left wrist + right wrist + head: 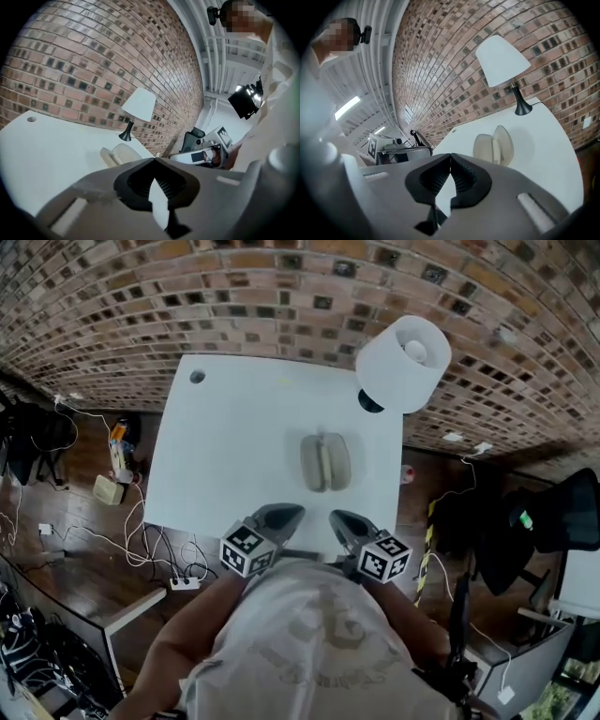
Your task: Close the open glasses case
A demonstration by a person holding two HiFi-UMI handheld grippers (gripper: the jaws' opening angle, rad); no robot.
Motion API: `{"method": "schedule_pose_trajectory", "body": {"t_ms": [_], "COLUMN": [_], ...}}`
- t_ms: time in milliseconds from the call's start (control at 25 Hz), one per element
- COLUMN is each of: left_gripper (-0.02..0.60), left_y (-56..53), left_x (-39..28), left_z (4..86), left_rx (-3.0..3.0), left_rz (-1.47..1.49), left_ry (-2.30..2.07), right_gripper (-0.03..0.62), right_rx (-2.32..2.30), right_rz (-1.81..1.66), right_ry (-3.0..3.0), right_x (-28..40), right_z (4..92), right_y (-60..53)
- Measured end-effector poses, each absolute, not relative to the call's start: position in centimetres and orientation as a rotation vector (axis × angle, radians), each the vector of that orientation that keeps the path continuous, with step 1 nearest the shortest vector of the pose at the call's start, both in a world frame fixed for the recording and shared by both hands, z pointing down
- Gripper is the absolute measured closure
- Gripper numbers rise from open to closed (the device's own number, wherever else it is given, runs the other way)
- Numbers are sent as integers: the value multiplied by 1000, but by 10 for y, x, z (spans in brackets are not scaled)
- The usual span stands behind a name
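A beige glasses case (325,462) lies open in the middle of the white table (225,446), its two halves spread side by side. The case (119,154) shows ahead of the left jaws, and the case (493,146) ahead of the right jaws. Both grippers hover over the table's near edge, well short of the case. My left gripper (289,514) is shut with nothing in it, tips meeting in the left gripper view (154,159). My right gripper (339,518) is shut and empty too, its tips touching (450,154).
A white-shaded lamp (403,362) on a black base stands at the table's far right corner, against the brick wall. A cable hole (197,377) sits at the far left corner. Cables and a power strip (183,583) lie on the floor to the left; a black chair (553,512) stands right.
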State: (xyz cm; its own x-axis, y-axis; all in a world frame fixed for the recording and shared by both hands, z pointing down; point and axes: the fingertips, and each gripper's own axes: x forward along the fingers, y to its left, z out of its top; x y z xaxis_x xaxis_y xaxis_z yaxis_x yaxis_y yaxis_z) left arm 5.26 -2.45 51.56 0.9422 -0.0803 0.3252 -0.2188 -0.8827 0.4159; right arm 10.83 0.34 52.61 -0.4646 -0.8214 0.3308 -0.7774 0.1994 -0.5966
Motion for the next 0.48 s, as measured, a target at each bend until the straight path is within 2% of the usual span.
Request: {"method": "schedule_pose_trajectory", "body": {"t_ms": [480], "left_gripper": [577], "left_y": [-70], "left_x": [13], "left_z": [523], "left_rx": [2616], "left_rz": [429], "left_ry": [-77], "right_gripper": [586], "right_rx": [-1854], "right_rz": [-1201], "right_ry": [2167], "right_x": [101], "right_z": [539], "right_y": [-1]}}
